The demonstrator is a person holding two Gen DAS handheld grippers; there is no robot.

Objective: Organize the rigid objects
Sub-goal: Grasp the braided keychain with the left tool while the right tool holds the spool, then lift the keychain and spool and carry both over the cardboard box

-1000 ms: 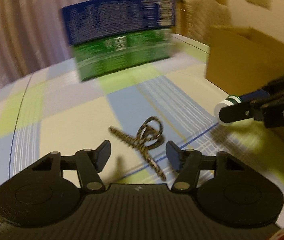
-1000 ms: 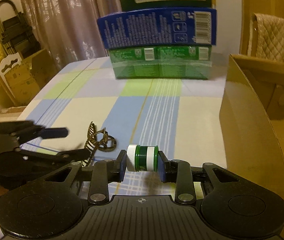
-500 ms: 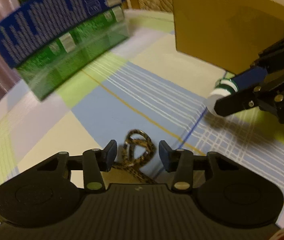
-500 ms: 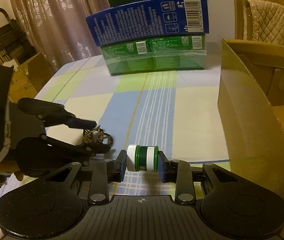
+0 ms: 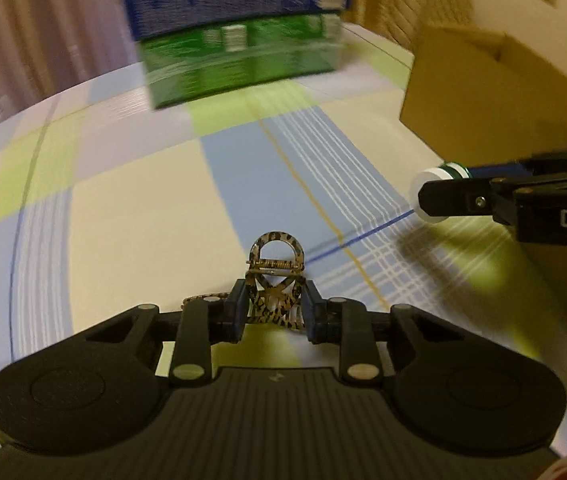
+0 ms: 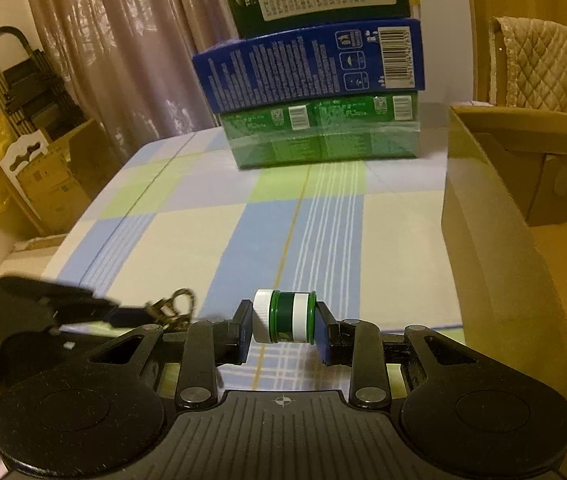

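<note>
My left gripper [image 5: 273, 308] is shut on a leopard-patterned hair claw clip [image 5: 276, 276], which stands upright between the pads, lifted just off the checked tablecloth [image 5: 131, 220]. My right gripper [image 6: 283, 326] is shut on a small green jar with a white lid [image 6: 284, 316], held sideways above the cloth. In the left wrist view the jar [image 5: 437, 184] and the right gripper show at the right, in front of the cardboard box [image 5: 483, 92]. The right wrist view shows the left gripper [image 6: 115, 312], blurred, with the clip [image 6: 173, 308] at the lower left.
An open brown cardboard box [image 6: 495, 240] stands at the right on the table. Stacked blue and green cartons [image 6: 315, 112] sit at the far edge. A quilted chair back [image 6: 543, 64] is behind the box. Curtains, a folded stepladder [image 6: 23, 92] and boxes stand beyond the left edge.
The left gripper came down over the clip and closed on it, and the clip now stands upright between the pads. The right gripper stayed put with the jar.
</note>
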